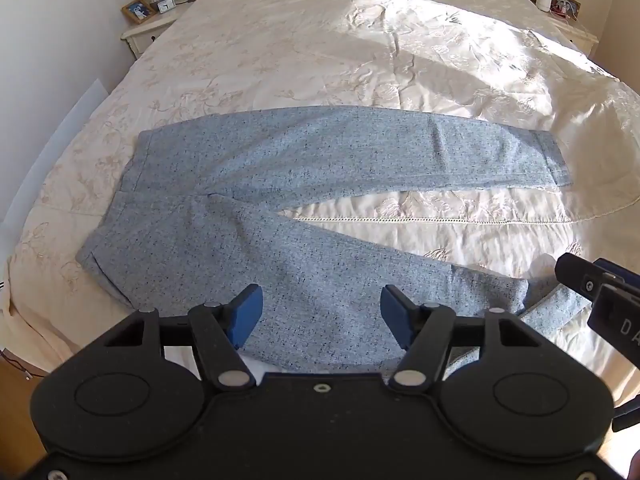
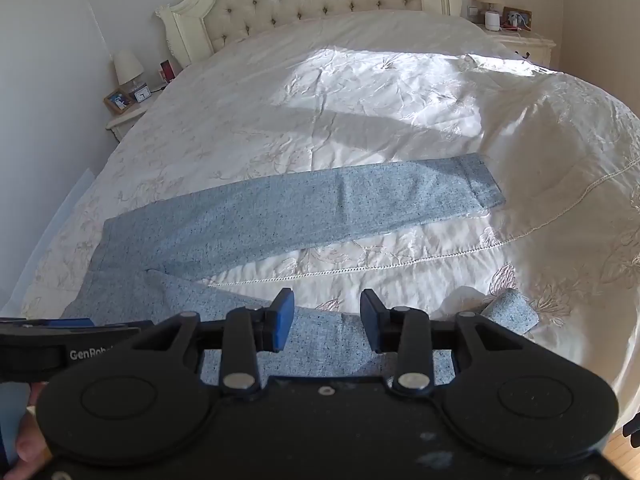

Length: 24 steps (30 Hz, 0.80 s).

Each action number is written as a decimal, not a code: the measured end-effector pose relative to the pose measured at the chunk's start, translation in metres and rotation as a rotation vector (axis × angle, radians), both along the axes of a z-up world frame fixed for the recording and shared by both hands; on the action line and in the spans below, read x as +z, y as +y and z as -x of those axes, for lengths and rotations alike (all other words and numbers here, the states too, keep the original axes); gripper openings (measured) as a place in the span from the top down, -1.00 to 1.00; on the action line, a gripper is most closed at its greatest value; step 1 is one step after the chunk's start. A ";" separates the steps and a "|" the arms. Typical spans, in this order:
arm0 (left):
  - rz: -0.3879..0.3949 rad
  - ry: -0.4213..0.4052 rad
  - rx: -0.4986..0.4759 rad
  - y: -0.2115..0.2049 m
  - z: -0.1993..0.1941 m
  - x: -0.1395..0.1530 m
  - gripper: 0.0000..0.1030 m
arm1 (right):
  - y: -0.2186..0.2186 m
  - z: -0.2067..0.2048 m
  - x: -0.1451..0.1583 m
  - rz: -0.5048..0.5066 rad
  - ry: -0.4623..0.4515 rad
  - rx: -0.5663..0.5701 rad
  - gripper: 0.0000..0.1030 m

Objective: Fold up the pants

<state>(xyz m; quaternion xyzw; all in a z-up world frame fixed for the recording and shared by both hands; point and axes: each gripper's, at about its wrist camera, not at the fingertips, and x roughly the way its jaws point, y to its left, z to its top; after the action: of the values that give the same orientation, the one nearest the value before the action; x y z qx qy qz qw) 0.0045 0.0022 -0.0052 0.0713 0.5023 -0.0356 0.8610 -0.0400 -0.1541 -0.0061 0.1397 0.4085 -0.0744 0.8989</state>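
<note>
While both grippers hover empty, left gripper (image 1: 321, 312) and right gripper (image 2: 326, 320) with jaws apart, pants (image 1: 280, 200) lie spread just below and ahead on bed (image 1: 360, 40). Risk: pinching bedcover too; legs misaligning.

The pants (image 1: 280, 184) are a light blue-grey knit flecked with dark specks, spread flat on the cream embroidered bedcover (image 1: 320, 60) with the waistband at the left and both legs running to the right. The legs part in a narrow V from the crotch. The far leg (image 2: 320, 204) lies straight and smooth, its hemmed cuff at the right end squared off. The near leg (image 1: 320, 272) angles toward the near right, mildly rippled, and its cuff end (image 2: 510, 312) is turned up in a loose fold.
</note>
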 end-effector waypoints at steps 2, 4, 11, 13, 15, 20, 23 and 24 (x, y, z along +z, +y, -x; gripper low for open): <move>0.002 0.002 0.003 0.001 0.000 -0.001 -0.31 | -0.002 0.000 0.000 -0.004 0.002 0.007 0.24; 0.005 0.002 0.004 0.001 0.000 0.000 -0.31 | -0.007 -0.002 0.000 -0.006 0.006 0.020 0.24; 0.004 0.006 0.005 0.001 0.001 -0.001 -0.31 | -0.008 -0.003 -0.002 -0.007 0.014 0.029 0.24; 0.005 0.006 0.007 0.001 0.000 -0.001 -0.31 | -0.008 -0.003 -0.002 -0.008 0.016 0.030 0.24; 0.005 0.006 0.008 0.001 0.000 -0.001 -0.31 | -0.007 -0.003 -0.003 -0.008 0.022 0.031 0.24; 0.005 0.015 0.013 0.000 -0.002 -0.002 -0.31 | -0.008 -0.004 -0.005 -0.008 0.042 0.032 0.24; 0.003 0.019 0.013 0.000 -0.002 -0.003 -0.31 | -0.009 -0.006 -0.006 -0.008 0.054 0.034 0.24; 0.003 0.020 0.014 0.000 -0.002 -0.003 -0.31 | -0.008 -0.006 -0.006 -0.008 0.058 0.034 0.24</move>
<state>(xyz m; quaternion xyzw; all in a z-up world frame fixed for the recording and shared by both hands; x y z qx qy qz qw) 0.0070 0.0020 -0.0077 0.0664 0.5112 -0.0311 0.8563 -0.0340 -0.1625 -0.0119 0.1340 0.4372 -0.0614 0.8872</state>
